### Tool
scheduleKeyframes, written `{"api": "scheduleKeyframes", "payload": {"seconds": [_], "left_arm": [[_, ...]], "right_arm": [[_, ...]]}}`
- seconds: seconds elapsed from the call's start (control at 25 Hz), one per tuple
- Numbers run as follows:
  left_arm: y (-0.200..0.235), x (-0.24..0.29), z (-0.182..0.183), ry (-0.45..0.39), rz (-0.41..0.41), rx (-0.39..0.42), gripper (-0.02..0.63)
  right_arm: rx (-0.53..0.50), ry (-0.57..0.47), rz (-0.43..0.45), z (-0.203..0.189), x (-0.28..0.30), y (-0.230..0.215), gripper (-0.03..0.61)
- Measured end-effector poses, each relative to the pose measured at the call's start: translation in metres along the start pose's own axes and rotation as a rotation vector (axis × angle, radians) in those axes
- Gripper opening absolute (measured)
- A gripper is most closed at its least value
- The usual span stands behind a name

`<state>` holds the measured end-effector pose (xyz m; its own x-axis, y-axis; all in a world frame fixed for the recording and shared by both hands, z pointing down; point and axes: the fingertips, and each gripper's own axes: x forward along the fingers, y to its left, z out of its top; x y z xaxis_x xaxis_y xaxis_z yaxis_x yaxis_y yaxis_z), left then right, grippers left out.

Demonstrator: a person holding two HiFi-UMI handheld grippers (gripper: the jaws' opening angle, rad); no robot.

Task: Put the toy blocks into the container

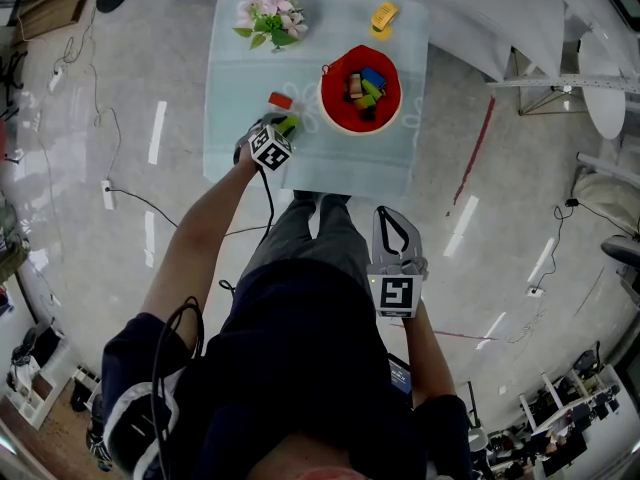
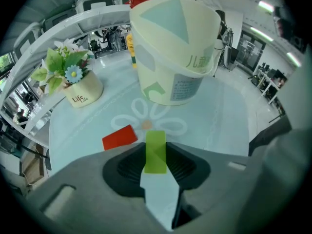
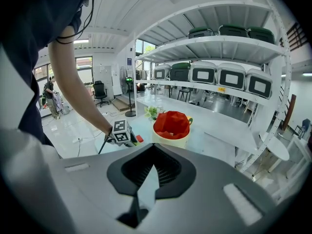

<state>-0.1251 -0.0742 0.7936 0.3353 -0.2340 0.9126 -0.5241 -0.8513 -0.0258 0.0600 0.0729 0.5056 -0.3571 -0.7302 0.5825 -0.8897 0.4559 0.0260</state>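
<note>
A green block (image 2: 155, 150) stands on the pale table (image 1: 236, 88) between the pads of my left gripper (image 2: 156, 156), which is shut on it. In the head view this gripper (image 1: 284, 128) is just left of the cream container (image 1: 334, 80) with the red lining, and the green block (image 1: 289, 124) shows at its tips. Several coloured blocks lie inside the container. A red block (image 2: 119, 137) lies flat just left of the jaws, also visible as the red block (image 1: 281, 100). My right gripper (image 1: 386, 214) hangs off the table near the person's legs, shut and empty.
A small flower pot (image 1: 270, 13) stands at the table's far left, and a yellow object (image 1: 384, 15) at its far right. The container (image 2: 170, 52) rises close in front of the left gripper. Cables run over the floor to the left. White shelving stands to the right.
</note>
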Motion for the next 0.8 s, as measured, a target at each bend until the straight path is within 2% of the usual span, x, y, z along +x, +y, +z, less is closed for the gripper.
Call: {"api": "scheduleKeyframes", "payload": {"seconds": [0.28,0.8], "left_arm": [[0.012,-0.041,0.031,-0.121,0.049,-0.073,0.135],[0.001,-0.122,0.09,-0.262,0.062,-0.088,0.135]], "right_arm": [[0.008,-0.016,-0.008,0.003,-0.002,0.001,-0.001],[0.011,-0.049,-0.016,0.01,-0.006,0.004,-0.001]]}}
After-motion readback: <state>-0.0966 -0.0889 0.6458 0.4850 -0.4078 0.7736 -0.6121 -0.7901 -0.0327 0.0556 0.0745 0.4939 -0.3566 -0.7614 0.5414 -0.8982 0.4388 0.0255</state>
